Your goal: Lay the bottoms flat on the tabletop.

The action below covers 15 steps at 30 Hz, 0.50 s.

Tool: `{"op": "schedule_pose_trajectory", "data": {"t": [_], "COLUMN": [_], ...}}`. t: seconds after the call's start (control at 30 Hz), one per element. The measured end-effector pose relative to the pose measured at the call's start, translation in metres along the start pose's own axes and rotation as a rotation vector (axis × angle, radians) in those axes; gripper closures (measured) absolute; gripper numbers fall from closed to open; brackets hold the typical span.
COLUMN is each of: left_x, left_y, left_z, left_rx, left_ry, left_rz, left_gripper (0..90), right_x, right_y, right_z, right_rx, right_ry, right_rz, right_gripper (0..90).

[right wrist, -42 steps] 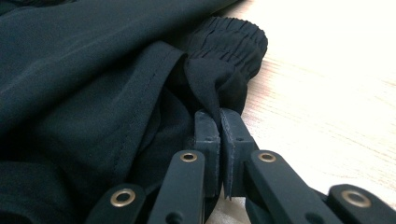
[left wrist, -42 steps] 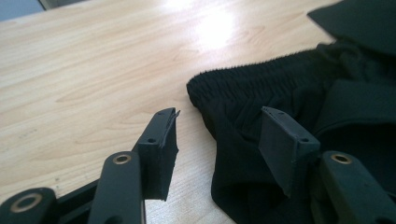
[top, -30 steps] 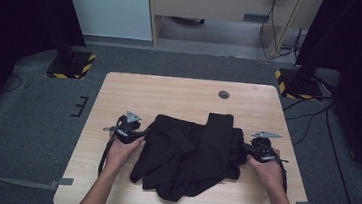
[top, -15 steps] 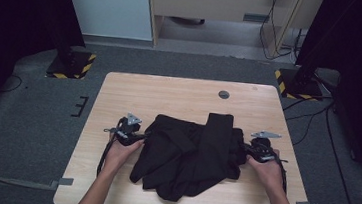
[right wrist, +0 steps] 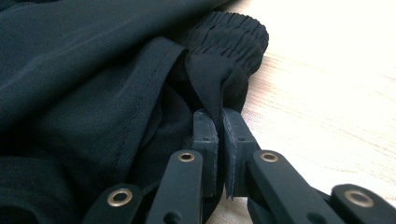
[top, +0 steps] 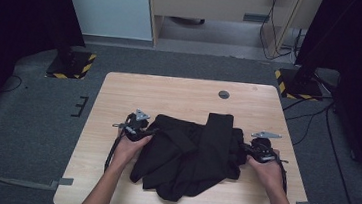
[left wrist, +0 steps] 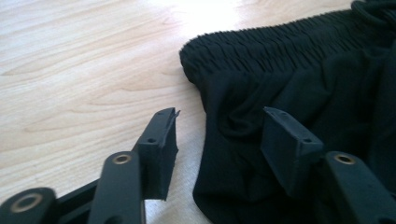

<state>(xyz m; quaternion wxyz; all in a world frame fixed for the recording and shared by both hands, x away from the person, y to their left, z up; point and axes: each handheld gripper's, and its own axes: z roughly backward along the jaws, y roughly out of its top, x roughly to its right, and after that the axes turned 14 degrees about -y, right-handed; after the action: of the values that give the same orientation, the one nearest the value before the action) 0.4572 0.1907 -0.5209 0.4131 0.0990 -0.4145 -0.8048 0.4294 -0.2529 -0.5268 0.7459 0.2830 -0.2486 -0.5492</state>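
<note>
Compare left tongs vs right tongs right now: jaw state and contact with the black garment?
The left tongs stand open, with the black garment edge between the jaws but unpinched; the right tongs are shut on a fold of it. The left pair sits at the garment's left edge, the right at its right edge by a gathered elastic band. Both are low over the wooden table.

Garment [top: 191, 156] mid-frame is plain black all over, no print. Bench [top: 179, 97] is pale wood grain. Floor [top: 37, 113] is dark grey, with yellow-and-black hazard stripes [top: 88, 67] upper left and right.
</note>
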Motion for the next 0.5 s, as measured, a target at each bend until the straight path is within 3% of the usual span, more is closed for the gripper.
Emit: {"op": "schedule_pose_trajectory", "data": {"t": [0.13, 0.3, 0.5], "left_x": [-0.003, -0.015, -0.018], "left_y": [0.003, 0.003, 0.001], "left_z": [0.016, 0.021, 0.012], "left_rx": [0.011, -0.001, -0.028], "left_ry": [0.024, 0.018, 0.0], "left_rz": [-0.054, -0.011, -0.001], "left_gripper": [57.9, 68.3, 68.3], "right_x": [0.002, 0.001, 0.002], "right_y": [0.0, 0.0, 0.0], "right_z": [-0.001, -0.001, -0.001], "right_rx": [0.004, 0.001, 0.003], "right_ry": [0.003, -0.002, 0.004], "right_rz": [-0.001, -0.002, -0.005], "right_gripper": [85.6, 85.5, 85.4]}}
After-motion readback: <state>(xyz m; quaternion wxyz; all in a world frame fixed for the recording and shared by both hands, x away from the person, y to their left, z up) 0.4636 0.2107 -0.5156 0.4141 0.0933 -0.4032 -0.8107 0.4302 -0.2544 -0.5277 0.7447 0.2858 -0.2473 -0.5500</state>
